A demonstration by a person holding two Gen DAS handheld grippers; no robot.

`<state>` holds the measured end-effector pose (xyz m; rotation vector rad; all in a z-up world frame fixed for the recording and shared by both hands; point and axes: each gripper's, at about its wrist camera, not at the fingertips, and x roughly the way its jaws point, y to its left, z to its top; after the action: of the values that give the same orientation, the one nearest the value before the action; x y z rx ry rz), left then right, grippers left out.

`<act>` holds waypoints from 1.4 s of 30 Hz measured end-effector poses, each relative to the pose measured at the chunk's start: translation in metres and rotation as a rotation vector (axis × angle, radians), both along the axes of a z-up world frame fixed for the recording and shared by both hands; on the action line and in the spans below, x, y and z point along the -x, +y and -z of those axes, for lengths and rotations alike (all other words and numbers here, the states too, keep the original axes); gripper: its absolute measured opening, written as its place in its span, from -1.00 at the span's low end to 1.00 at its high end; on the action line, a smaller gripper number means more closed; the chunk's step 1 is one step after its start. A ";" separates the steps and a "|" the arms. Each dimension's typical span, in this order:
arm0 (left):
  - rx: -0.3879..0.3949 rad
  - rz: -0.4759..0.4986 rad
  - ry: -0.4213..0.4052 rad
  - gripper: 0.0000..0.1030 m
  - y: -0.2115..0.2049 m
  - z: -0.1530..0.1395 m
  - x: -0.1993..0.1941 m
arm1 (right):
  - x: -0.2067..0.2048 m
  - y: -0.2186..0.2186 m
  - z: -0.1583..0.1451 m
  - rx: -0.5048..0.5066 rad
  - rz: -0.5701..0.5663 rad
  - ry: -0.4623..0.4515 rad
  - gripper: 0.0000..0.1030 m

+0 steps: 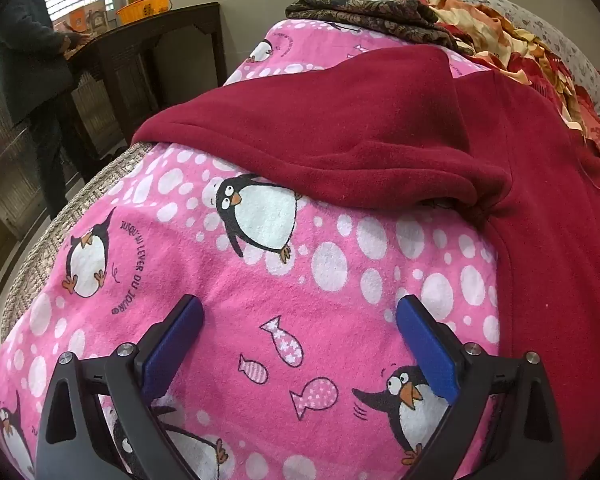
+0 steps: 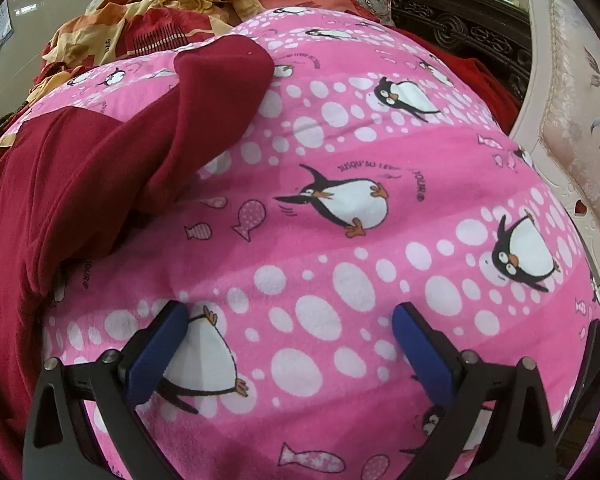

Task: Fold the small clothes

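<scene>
A: Status: both grippers empty. Left gripper [image 1: 300, 312] has its jaws spread wide over the blanket [image 1: 260, 280], nothing between the pads [image 1: 176, 344]. Right gripper [image 2: 290, 320] is the same, hanging over bare blanket [image 2: 340, 240]

B: Garment?

A: Red top [image 1: 380, 120] lies on the blanket, unfolded. Left sleeve [image 1: 320, 136] stretches out ahead of the left gripper, well apart from it. Right sleeve [image 2: 204, 120] lies up-left of the right gripper, cuff [image 2: 224, 64] at the far end

B: So no fold yet

A: Looks that way, I'd call it the approach before the first sleeve fold

B: Next?

A: Probably each gripper reaches forward to its sleeve, pinches near the cuff, then carries it inward over the body. Fleece looks thick, so bite deep or it may slip
</scene>
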<state>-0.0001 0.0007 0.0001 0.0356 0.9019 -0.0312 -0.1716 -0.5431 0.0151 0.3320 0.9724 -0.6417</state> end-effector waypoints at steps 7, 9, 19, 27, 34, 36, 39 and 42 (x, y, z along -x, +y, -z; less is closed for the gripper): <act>-0.001 -0.001 0.004 0.60 0.006 -0.001 0.000 | 0.000 0.000 0.000 0.001 0.000 -0.001 1.00; 0.003 -0.006 0.020 0.60 0.009 -0.003 0.000 | 0.000 0.000 0.000 0.000 0.000 -0.002 1.00; -0.051 0.113 0.129 0.24 -0.023 -0.030 0.036 | 0.000 0.001 0.000 0.004 0.001 -0.001 1.00; -0.047 0.205 0.041 0.24 -0.057 -0.070 0.076 | -0.002 0.003 0.000 0.004 0.002 -0.001 1.00; -0.019 0.272 0.017 0.24 -0.086 -0.085 0.079 | -0.001 0.003 0.000 0.000 0.007 0.003 1.00; -0.013 0.285 0.002 0.24 -0.094 -0.089 0.086 | 0.001 0.003 -0.002 -0.018 0.008 0.011 1.00; -0.031 0.289 -0.031 0.24 -0.105 -0.095 0.097 | 0.008 0.003 -0.007 -0.110 -0.054 0.010 1.00; -0.026 0.322 -0.048 0.24 -0.116 -0.101 0.106 | 0.025 0.011 -0.021 -0.156 -0.054 0.025 0.99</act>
<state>-0.1056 -0.1152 0.1011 0.2047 0.8418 -0.3173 -0.1963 -0.5318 0.0359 0.4349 1.0547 -0.5228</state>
